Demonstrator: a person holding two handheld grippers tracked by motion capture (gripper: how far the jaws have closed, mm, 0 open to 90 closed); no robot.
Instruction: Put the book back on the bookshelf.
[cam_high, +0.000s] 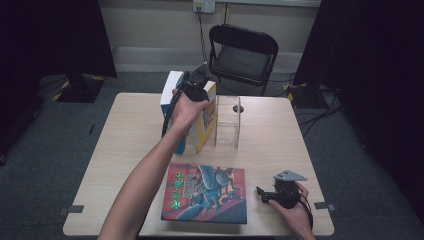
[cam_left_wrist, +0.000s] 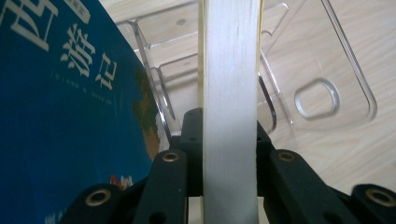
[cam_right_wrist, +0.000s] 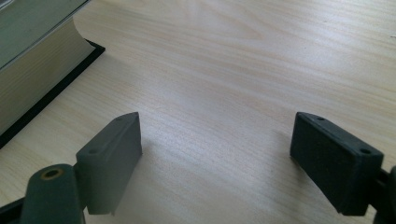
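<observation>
Three books are on the table (cam_high: 125, 135): two upright ones (cam_high: 207, 127) at the far middle, one flat book (cam_high: 205, 194) at the near edge. One clear plastic stand (cam_high: 228, 121) sits right of the upright pair. One black chair (cam_high: 243, 55) stands beyond the table.

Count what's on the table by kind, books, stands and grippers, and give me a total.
Books: 3, one flat, a blue one upright, a yellow one held upright in the left gripper
Clear stand: 1
Grippers: 2, counting the right gripper resting on the table
Total: 6
</observation>
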